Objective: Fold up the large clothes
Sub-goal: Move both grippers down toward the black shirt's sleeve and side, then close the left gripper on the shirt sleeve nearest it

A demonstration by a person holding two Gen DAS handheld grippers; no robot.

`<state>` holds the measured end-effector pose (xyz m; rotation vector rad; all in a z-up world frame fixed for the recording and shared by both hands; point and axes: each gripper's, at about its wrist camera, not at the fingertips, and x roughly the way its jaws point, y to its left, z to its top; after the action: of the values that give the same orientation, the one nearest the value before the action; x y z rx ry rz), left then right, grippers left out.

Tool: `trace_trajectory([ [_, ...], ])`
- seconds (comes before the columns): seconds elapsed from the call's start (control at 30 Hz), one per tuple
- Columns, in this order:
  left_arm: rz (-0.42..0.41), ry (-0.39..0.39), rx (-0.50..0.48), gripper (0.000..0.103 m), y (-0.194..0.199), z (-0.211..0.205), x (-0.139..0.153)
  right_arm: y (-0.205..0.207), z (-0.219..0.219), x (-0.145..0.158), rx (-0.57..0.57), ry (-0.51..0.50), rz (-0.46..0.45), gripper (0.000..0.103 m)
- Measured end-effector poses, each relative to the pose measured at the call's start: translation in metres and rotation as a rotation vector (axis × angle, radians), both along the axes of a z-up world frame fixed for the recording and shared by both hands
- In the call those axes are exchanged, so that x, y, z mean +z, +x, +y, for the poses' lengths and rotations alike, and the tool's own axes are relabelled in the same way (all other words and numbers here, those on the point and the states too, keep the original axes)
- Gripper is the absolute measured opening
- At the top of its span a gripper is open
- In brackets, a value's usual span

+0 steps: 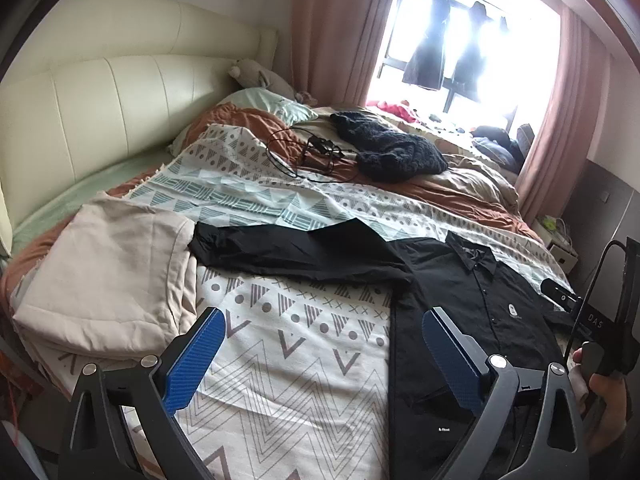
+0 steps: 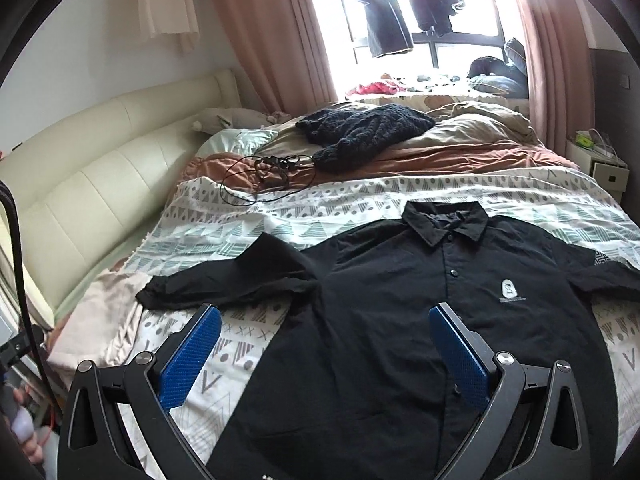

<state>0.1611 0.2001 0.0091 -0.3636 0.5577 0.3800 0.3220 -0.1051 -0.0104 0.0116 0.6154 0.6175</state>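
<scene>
Both tongs (image 1: 324,354) (image 2: 324,350) gape empty above the shirt (image 2: 400,320); only the left view shows the folded blanket (image 1: 112,276).

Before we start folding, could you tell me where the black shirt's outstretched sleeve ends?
In the left wrist view, the sleeve stretches left, its cuff touching the beige folded blanket.

Left gripper (image 1: 324,354) and right gripper (image 2: 325,354), black angular frames, blue textured finger pads (image 1: 194,360), round silver screws (image 1: 496,360), black cable (image 2: 18,280), white "DAS" lettering on a black handle (image 1: 596,320)
</scene>
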Motion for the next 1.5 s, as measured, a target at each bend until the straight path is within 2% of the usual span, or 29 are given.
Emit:
trace_trajectory([
  [0.23, 0.033, -0.028, 0.065, 0.097, 0.028, 0.035, -0.014, 0.039, 0.037, -0.009, 0.035, -0.017, -0.002, 0.103],
  [0.4, 0.065, -0.061, 0.103, 0.091, 0.054, 0.061, -0.031, 0.064, 0.044, -0.041, 0.039, 0.021, 0.033, 0.102],
  [0.47, 0.080, -0.084, 0.118, 0.086, 0.067, 0.073, -0.040, 0.077, 0.047, -0.060, 0.045, 0.019, 0.076, 0.089],
  [0.7, 0.119, -0.160, 0.145, 0.082, 0.115, 0.100, -0.073, 0.108, 0.035, -0.105, -0.003, 0.046, 0.214, 0.083],
  [0.97, 0.197, -0.252, 0.199, 0.080, 0.169, 0.136, -0.117, 0.128, 0.032, -0.116, -0.031, 0.064, 0.270, 0.080],
  [1.0, 0.211, -0.282, 0.218, 0.080, 0.173, 0.144, -0.126, 0.130, 0.032, -0.117, -0.031, 0.073, 0.277, 0.080],
  [1.07, 0.228, -0.322, 0.248, 0.078, 0.179, 0.155, -0.141, 0.133, 0.032, -0.120, -0.029, 0.082, 0.289, 0.073],
  [1.2, 0.287, -0.330, 0.307, 0.072, 0.186, 0.175, -0.167, 0.136, 0.035, -0.128, -0.026, 0.083, 0.306, 0.064],
  [1.27, 0.293, -0.354, 0.326, 0.065, 0.188, 0.184, -0.178, 0.138, 0.041, -0.131, -0.014, 0.060, 0.307, 0.046],
  [1.33, 0.296, -0.364, 0.345, 0.063, 0.190, 0.193, -0.186, 0.140, 0.046, -0.135, -0.004, 0.049, 0.317, 0.040],
  [1.4, 0.295, -0.330, 0.353, 0.053, 0.195, 0.199, -0.189, 0.140, 0.048, -0.139, -0.003, 0.052, 0.329, 0.039],
  [1.47, 0.313, -0.302, 0.372, 0.011, 0.199, 0.205, -0.190, 0.140, 0.049, -0.141, -0.005, 0.051, 0.329, 0.037],
  [1.5, 0.297, -0.330, 0.376, 0.009, 0.198, 0.210, -0.189, 0.140, 0.050, -0.141, -0.003, 0.050, 0.327, 0.035],
])
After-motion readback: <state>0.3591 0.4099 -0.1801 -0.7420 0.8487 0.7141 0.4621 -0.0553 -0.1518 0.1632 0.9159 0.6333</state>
